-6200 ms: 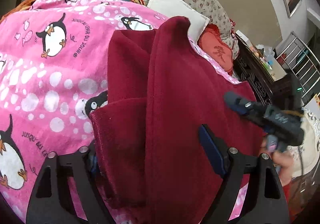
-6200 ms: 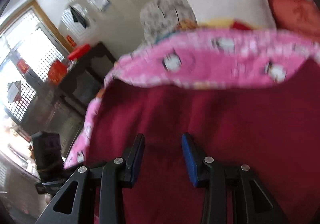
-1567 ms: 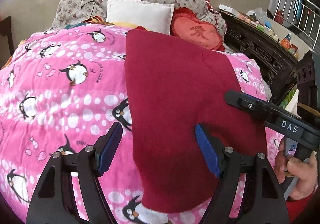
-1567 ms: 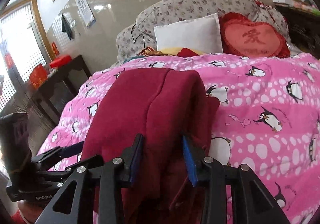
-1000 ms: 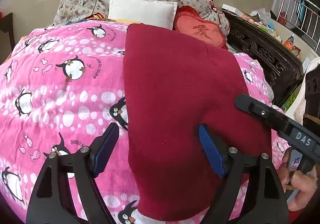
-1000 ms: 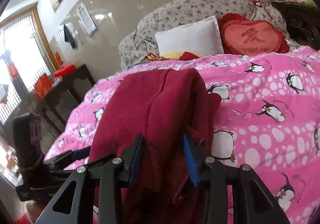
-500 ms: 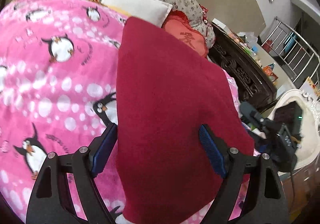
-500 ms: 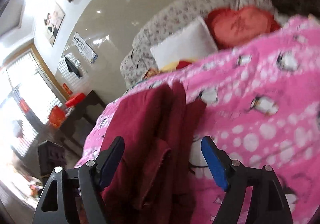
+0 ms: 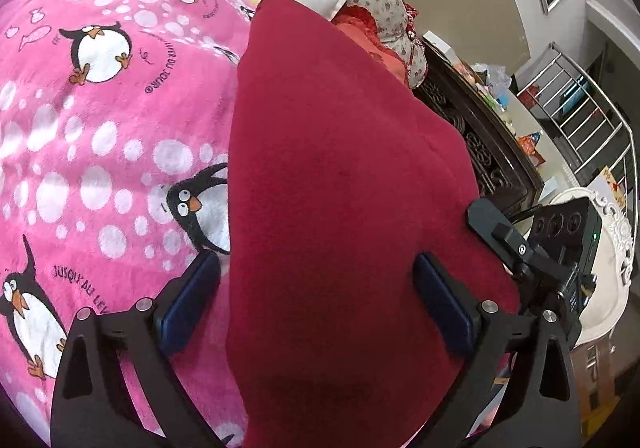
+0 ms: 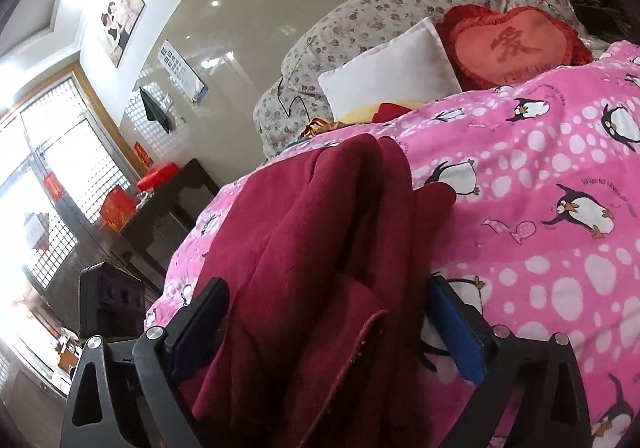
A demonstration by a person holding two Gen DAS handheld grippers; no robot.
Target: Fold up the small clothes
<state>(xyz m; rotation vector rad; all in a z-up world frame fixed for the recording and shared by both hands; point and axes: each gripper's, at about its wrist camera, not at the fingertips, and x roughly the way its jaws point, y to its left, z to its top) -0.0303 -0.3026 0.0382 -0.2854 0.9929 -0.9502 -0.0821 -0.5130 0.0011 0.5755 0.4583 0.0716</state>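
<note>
Left wrist view: left gripper (image 9: 316, 290) jaws are spreading over the folded red garment (image 9: 340, 175), gripping nothing. Beyond, right gripper (image 10: 326, 318), clenched on its layered edge 1 second ago, is letting go; the fold now rests on the pink penguin blanket (image 9: 100, 119).

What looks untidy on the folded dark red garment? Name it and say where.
In the right wrist view the dark red garment on the pink penguin blanket is folded unevenly: its layers bunch into ridges, and a loose hemmed edge sticks out between the opening jaws of the right hand-held gripper. Nothing looks torn or spilled.
</note>
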